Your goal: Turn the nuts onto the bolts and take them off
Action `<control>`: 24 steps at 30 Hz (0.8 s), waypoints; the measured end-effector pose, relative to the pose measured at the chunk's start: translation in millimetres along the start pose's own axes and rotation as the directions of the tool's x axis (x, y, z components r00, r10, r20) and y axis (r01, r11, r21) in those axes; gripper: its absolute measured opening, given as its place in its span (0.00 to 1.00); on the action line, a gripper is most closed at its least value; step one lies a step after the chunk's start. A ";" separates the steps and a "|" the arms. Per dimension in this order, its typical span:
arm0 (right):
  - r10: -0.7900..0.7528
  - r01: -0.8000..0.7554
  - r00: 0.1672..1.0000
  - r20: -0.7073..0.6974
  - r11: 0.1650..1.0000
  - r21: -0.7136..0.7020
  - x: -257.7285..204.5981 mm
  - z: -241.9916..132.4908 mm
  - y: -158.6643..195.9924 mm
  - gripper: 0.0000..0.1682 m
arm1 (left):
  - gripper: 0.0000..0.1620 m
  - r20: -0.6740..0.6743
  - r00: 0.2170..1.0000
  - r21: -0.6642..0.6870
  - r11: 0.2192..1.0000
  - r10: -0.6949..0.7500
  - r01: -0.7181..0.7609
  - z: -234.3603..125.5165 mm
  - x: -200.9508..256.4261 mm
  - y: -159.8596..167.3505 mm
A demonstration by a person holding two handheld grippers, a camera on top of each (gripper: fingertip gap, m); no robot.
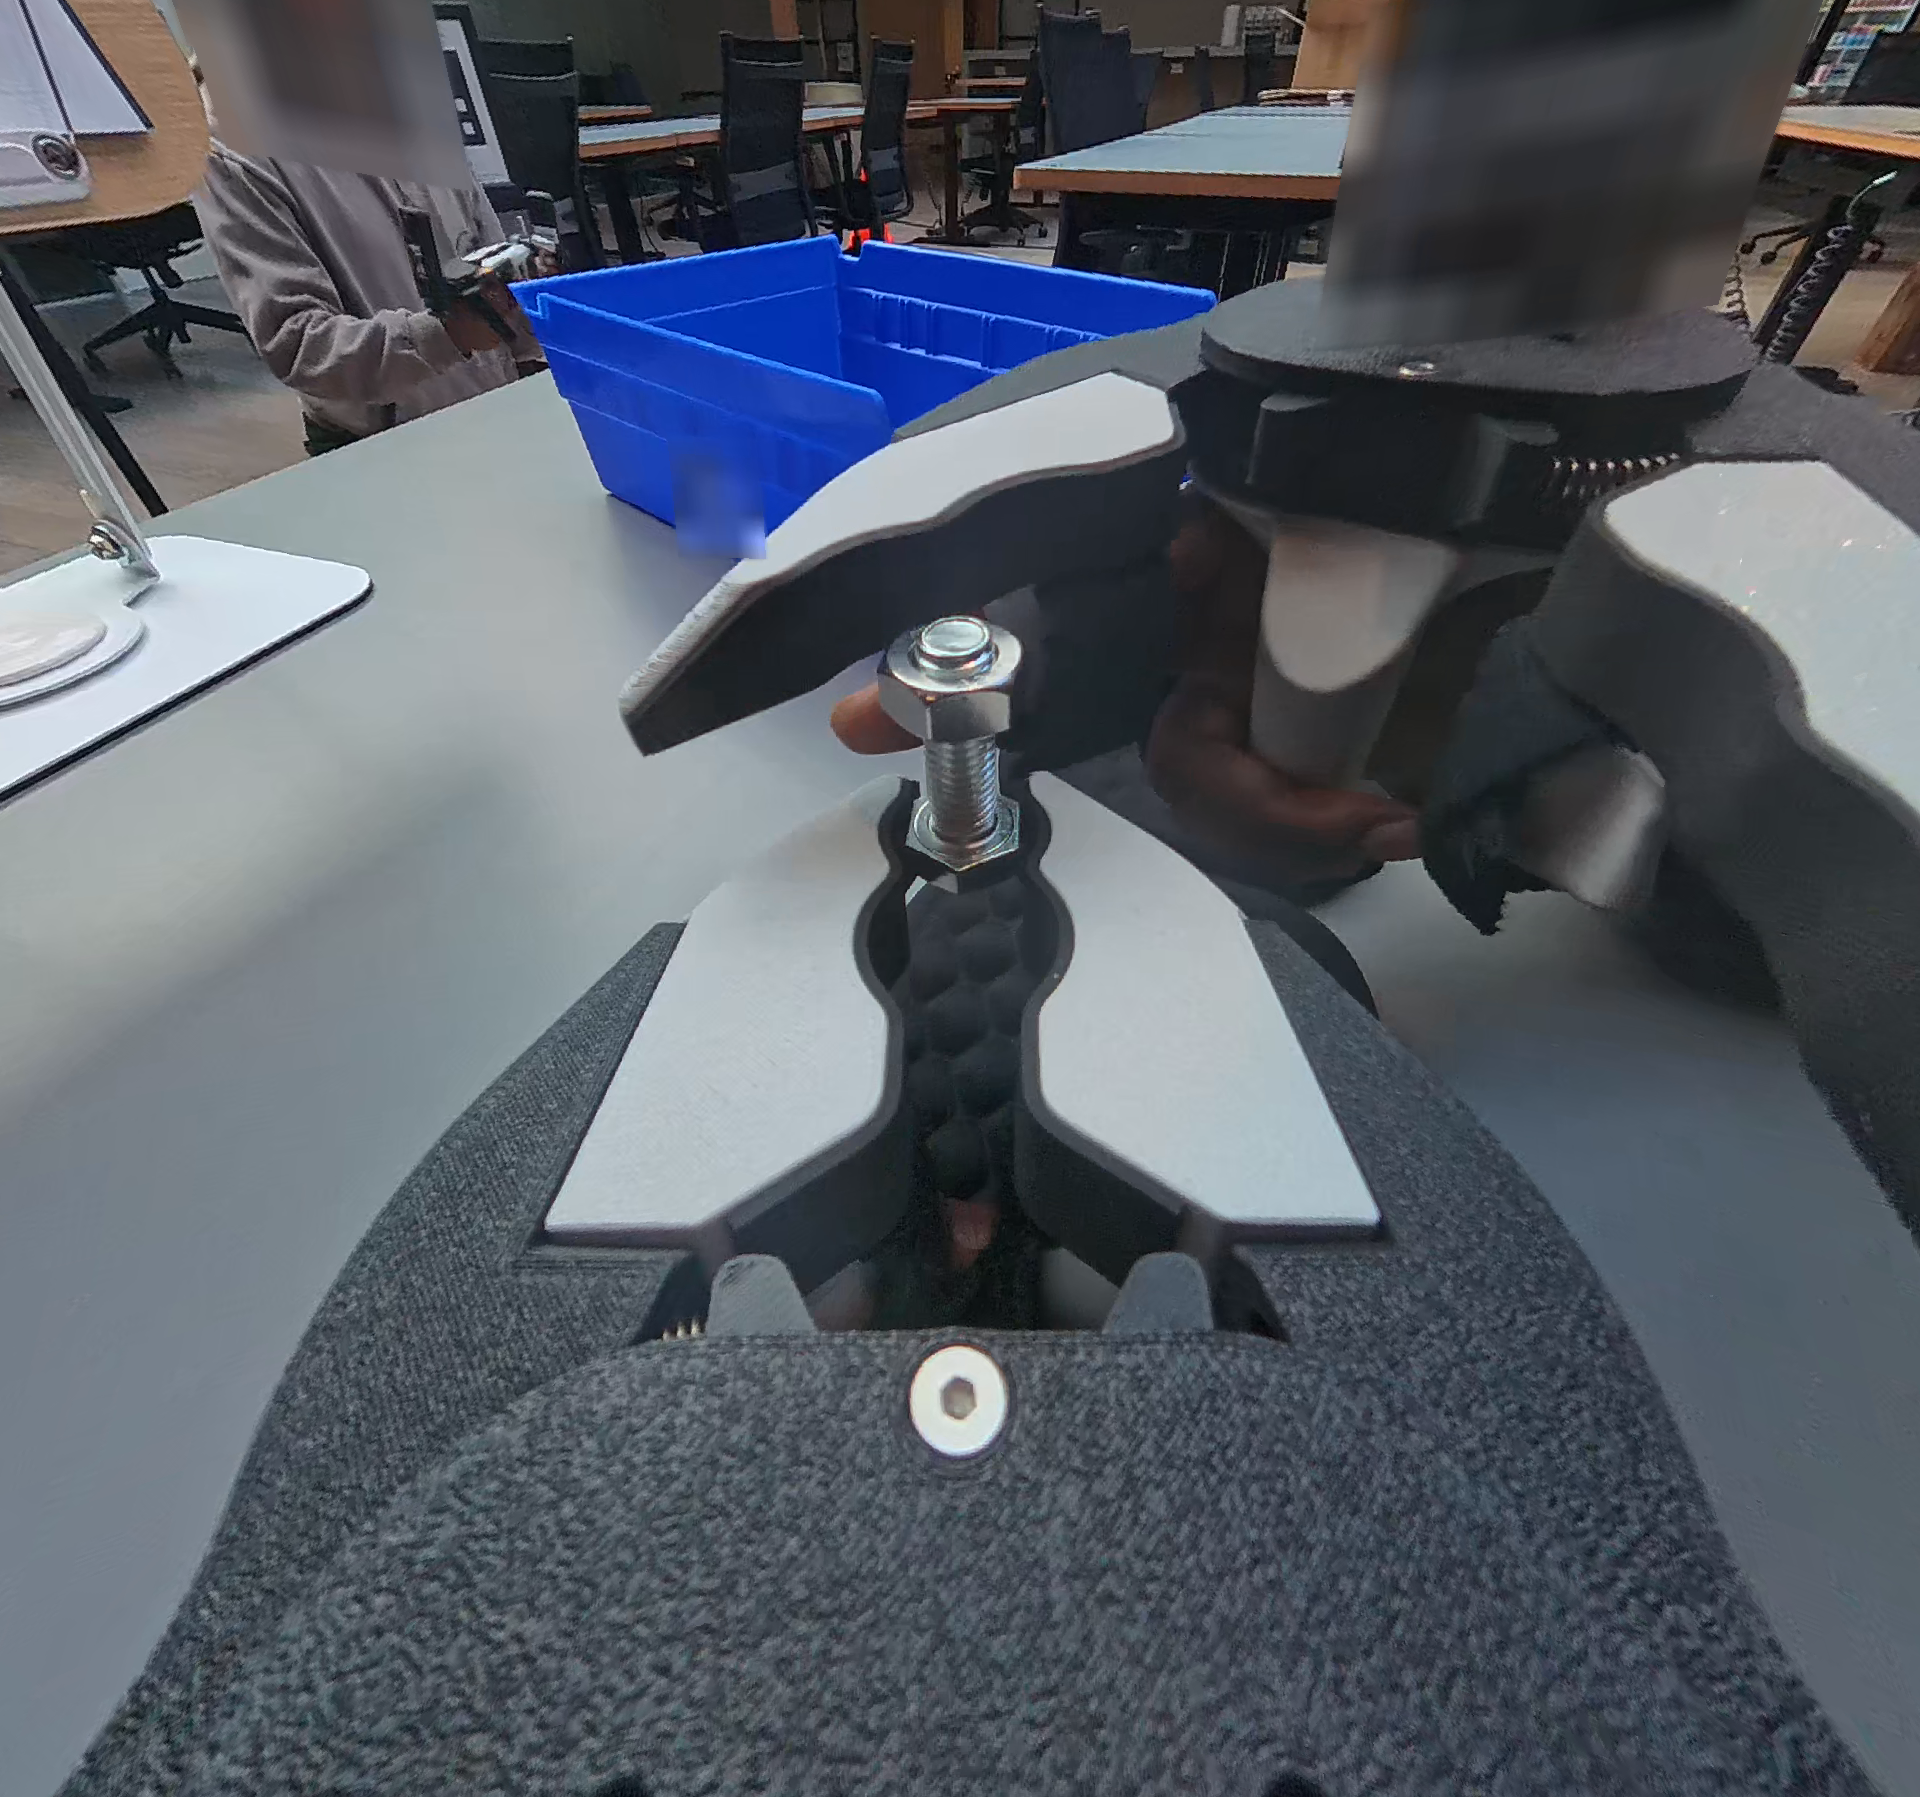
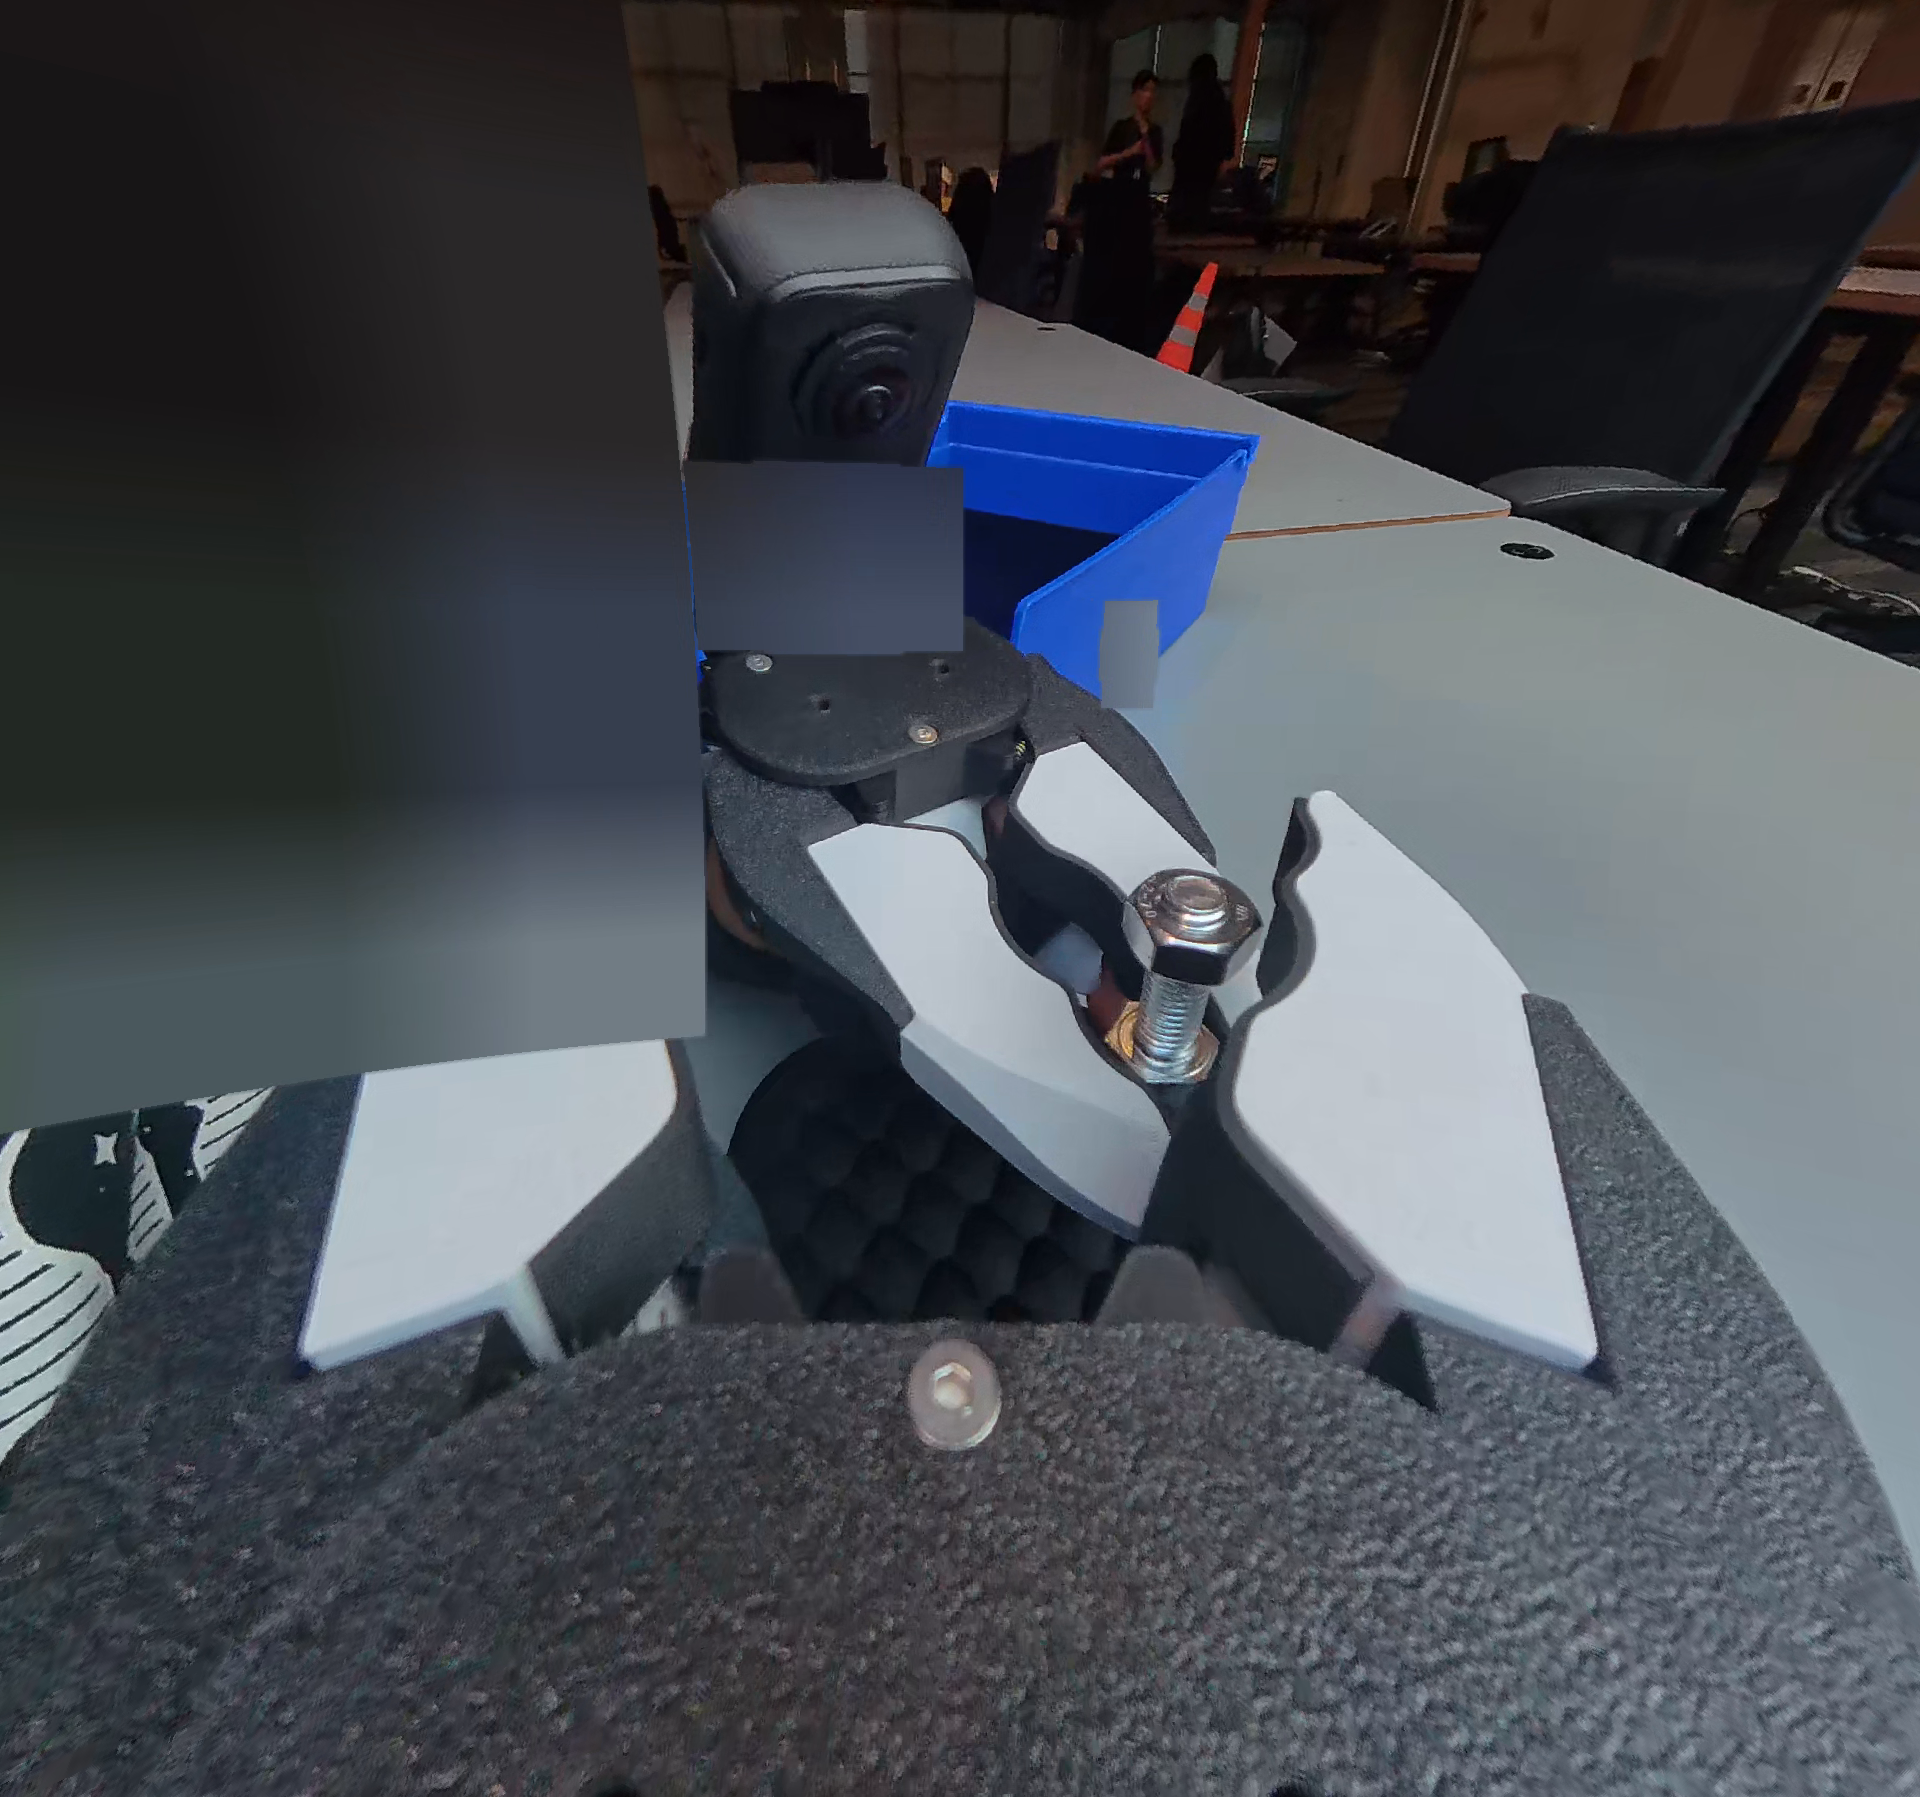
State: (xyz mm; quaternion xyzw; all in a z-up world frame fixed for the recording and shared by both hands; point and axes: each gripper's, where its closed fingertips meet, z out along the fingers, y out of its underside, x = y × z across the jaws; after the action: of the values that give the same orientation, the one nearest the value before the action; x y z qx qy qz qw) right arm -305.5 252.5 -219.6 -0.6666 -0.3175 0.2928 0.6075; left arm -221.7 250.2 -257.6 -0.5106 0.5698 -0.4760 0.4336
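Left wrist view: the left gripper (image 1: 961, 817) reaches forward level over the grey table (image 1: 416, 864), its jaws pinched nearly together on the hexagonal head at the lower end of a steel bolt (image 1: 958, 791), which stands upright with its threaded shank bare. A bright hex nut (image 1: 948, 682) sits at the shank's top end. The right gripper (image 2: 1195, 958) comes in from the right, spread wide, one finger on either side of the nut and clear of it; in its own view the nut lies just beside the right-hand finger. Both tools have flat pale-grey finger faces with wavy inner edges, grainy black bodies and dimpled black padding. A glossy blue plastic bin (image 1: 727, 376) stands behind.
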 end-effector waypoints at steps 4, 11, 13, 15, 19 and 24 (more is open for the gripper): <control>0.001 -0.001 1.000 -0.002 1.000 0.002 -1.8 -3.1 0.8 0.67 | 0.11 0.003 1.000 0.002 1.000 -0.001 0.001 0.0 -0.5 -0.3; 0.003 -0.003 1.000 -0.029 1.000 -0.002 -5.9 -11.2 3.3 0.67 | 0.11 0.007 1.000 0.001 1.000 0.002 -0.002 0.1 -1.0 -0.1; 0.005 -0.005 0.999 -0.038 1.000 0.002 -7.8 -15.3 3.4 0.67 | 0.11 0.009 1.000 0.000 1.000 0.001 -0.001 0.2 -1.3 0.1; 0.012 -0.012 0.999 -0.050 1.000 0.007 -9.5 -19.5 3.9 0.67 | 0.11 0.009 1.000 0.004 1.000 -0.005 0.005 -0.3 -1.9 -0.5; 0.016 -0.016 0.997 -0.071 1.000 0.002 -13.7 -27.1 6.6 0.66 | 0.11 0.010 1.000 0.001 1.000 -0.002 0.002 0.0 -2.0 -0.1; -0.012 0.011 1.000 -0.022 0.999 -0.030 -33.3 -34.6 12.0 0.50 | 0.11 0.013 1.000 0.006 1.000 -0.010 0.010 -0.7 -2.9 -0.9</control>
State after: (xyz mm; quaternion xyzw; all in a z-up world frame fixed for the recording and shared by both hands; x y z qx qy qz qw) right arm -298.7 204.2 -228.3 -0.6771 -0.3190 0.2770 0.6025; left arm -222.0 253.2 -256.5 -0.5150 0.5632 -0.4766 0.4364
